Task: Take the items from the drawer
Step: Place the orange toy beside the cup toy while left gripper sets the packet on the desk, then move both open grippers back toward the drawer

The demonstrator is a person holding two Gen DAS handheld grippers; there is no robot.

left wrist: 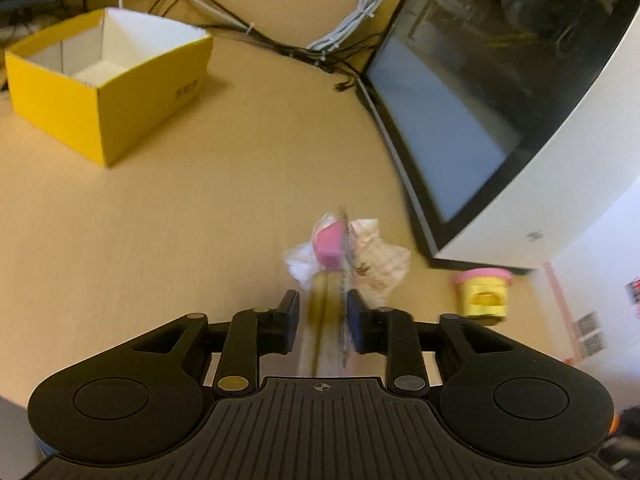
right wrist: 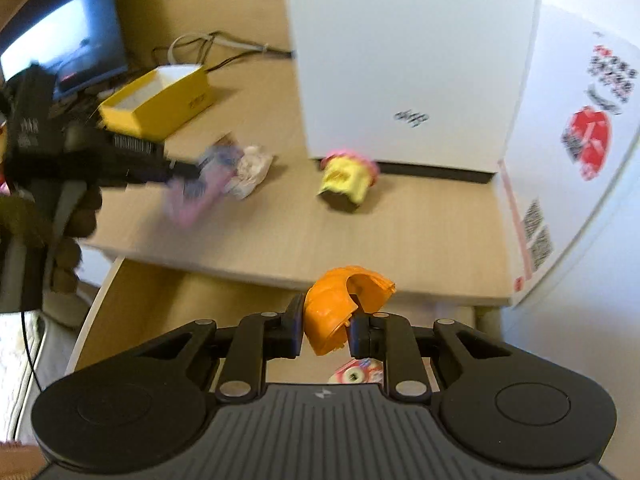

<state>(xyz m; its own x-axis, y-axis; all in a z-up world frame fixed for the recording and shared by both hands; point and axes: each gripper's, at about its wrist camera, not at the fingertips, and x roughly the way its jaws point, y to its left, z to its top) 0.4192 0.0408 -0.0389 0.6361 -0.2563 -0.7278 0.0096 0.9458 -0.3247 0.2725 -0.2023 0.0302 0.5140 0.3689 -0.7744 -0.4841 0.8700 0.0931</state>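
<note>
- Pale wood desk [right wrist: 400, 232] fills both views, with a yellow box [left wrist: 108, 92], a tangle of cables [left wrist: 280, 40], a dark monitor [left wrist: 480, 80] and a white cabinet [right wrist: 400, 60] at its far side.
- Right gripper [right wrist: 326, 326] is clenched on an orange plastic item [right wrist: 340, 312], which sits between the pads and bulges past the fingertips; its shape is irregular, so no clear long axis.
- Below that gripper lies the open drawer [right wrist: 140, 320], with one more round, pink-and-white item [right wrist: 356, 376] showing just under the fingers.
- Left gripper [left wrist: 323, 316] grasps a flat pink packet [left wrist: 332, 248], long axis running straight out along the fingers, over the desk.
- Just beyond the packet's tip rests a crumpled white wrapper [left wrist: 380, 256]; a yellow tub with a pink lid [left wrist: 482, 296] stands off to the right.
- Judging from this, the desk lies ahead of and below the orange item, so the right hand must carry forward past the desk edge; the left is already over it.
</note>
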